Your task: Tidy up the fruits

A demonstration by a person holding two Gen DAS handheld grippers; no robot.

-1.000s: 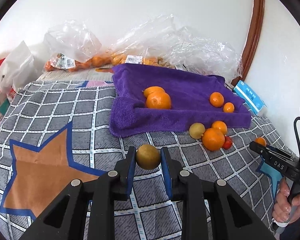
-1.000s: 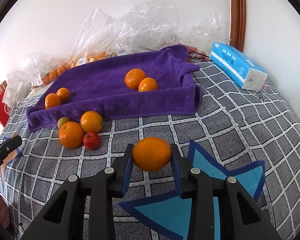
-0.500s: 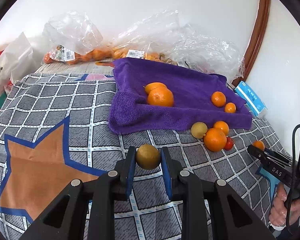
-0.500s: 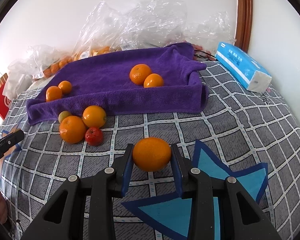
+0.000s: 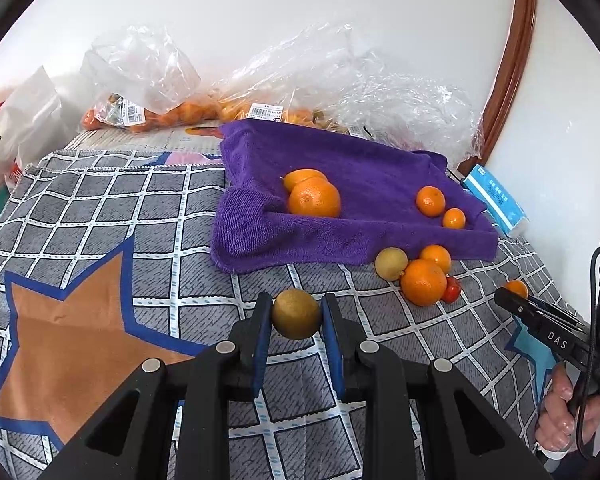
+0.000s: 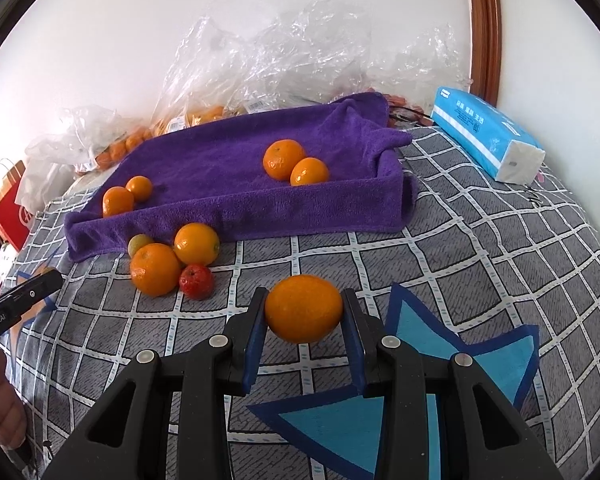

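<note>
I see bagged oranges (image 5: 188, 114) blurred behind plastic, red bag (image 6: 12, 216) cut off at frame edge, rear orange (image 5: 302, 176) half hidden by its neighbour

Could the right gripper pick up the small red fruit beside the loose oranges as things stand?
Probably not yet: the right gripper is shut on a large orange, so its fingers are occupied. The path to the small red fruit across the checked cloth looks unobstructed.
</note>
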